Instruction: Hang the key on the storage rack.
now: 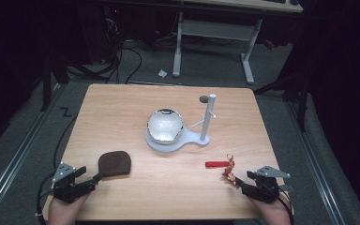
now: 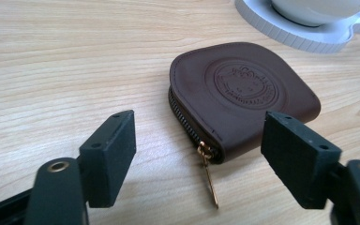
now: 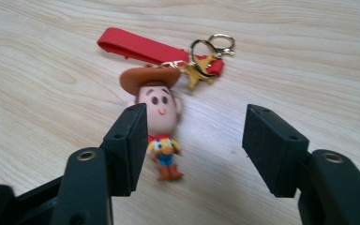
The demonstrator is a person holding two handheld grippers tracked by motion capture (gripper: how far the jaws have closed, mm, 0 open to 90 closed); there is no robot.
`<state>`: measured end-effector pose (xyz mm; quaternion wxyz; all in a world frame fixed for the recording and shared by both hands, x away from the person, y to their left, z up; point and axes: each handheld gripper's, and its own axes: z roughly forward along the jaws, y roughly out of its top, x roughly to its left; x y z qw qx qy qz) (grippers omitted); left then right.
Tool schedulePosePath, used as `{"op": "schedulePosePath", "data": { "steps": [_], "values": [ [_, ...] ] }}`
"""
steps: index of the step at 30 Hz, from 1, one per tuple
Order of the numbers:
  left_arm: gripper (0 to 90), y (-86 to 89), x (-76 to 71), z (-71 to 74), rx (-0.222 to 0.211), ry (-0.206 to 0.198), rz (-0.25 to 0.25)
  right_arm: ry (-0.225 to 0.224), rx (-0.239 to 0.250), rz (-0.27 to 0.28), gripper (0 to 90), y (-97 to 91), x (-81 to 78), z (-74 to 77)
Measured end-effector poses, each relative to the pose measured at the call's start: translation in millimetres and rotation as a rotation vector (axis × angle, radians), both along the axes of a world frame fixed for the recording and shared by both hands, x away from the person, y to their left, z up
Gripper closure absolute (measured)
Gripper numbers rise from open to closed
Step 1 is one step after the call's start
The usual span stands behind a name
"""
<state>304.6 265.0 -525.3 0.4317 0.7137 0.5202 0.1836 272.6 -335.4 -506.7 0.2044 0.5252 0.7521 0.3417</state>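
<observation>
Here, left to right across the light wooden table (image 1: pixel 122 187):

Left gripper: my left gripper (image 2: pixel 199 157) sits low at the near left corner, jaws spread apart with nothing clamped between them.

Pouch: the dark brown rounded leather coin pouch (image 2: pixel 243 93) lies flat just beyond my left jaws, its zip edge facing me. An embossed round emblem shows on top.

Zip pull: the thin gold zip pull (image 2: pixel 209 176) lies on the wood in the gap between my left jaws, touching neither.

Stand: the white plastic stand with an upright post (image 1: pixel 207 117) sits mid-table, well apart from both my tools; a shiny silver bowl (image 1: pixel 165 124) rests on its round base.

Keychain: the cowboy figure keychain with a red strap (image 3: pixel 161 112) lies flat near the right front edge. The figure's head is just beside my left-hand pad in the right gripper view.

Right gripper: my right gripper (image 3: pixel 194 140) is at the near right corner, jaws wide apart, gripping nothing.
</observation>
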Motion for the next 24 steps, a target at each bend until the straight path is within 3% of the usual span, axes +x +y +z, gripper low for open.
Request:
{"op": "schedulePosePath", "data": {
  "steps": [11,24],
  "values": [
    [31.6,0.4,0.5,-1.5,0.017,-0.004,0.014,-0.030,-0.014,-0.011,49.9,-4.4,-5.2,2.9],
    [30.9,4.1,1.2,0.1,0.025,-0.019,0.034,-0.003,-0.027,-0.004,52.7,-1.5,-1.9,4.0]
  ]
}}
